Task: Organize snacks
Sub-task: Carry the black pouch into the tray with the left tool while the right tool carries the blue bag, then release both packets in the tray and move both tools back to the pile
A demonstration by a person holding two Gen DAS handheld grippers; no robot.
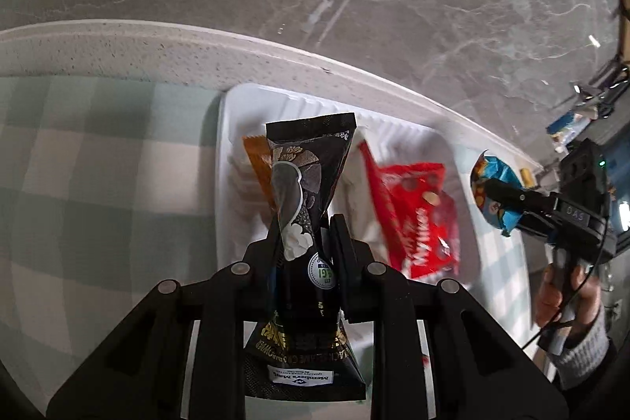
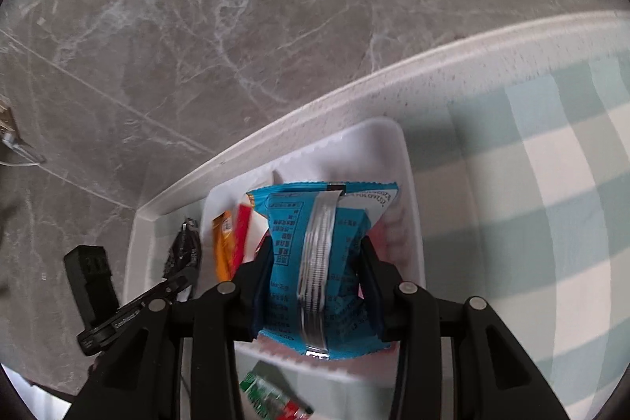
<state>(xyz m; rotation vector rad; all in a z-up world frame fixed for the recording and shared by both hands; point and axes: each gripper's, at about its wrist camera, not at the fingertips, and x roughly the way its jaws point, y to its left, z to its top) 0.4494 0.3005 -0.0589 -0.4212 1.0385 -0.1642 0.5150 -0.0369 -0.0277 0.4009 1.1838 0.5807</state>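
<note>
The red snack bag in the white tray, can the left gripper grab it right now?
Probably not yet. The left gripper is already shut on the black snack packet, so its fingers are full. The red snack bag lies uncovered in the white tray, so after letting go it likely could.

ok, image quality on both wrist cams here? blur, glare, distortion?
Left wrist: strong fisheye bend on the counter edge, dark vignette in the corners; red packet in the white tray is motion-smeared, the clamped black packet is sharp. Right wrist: same distortion; blue packet shows glare on its silver seam, the green-red packet below is blurred.
</note>
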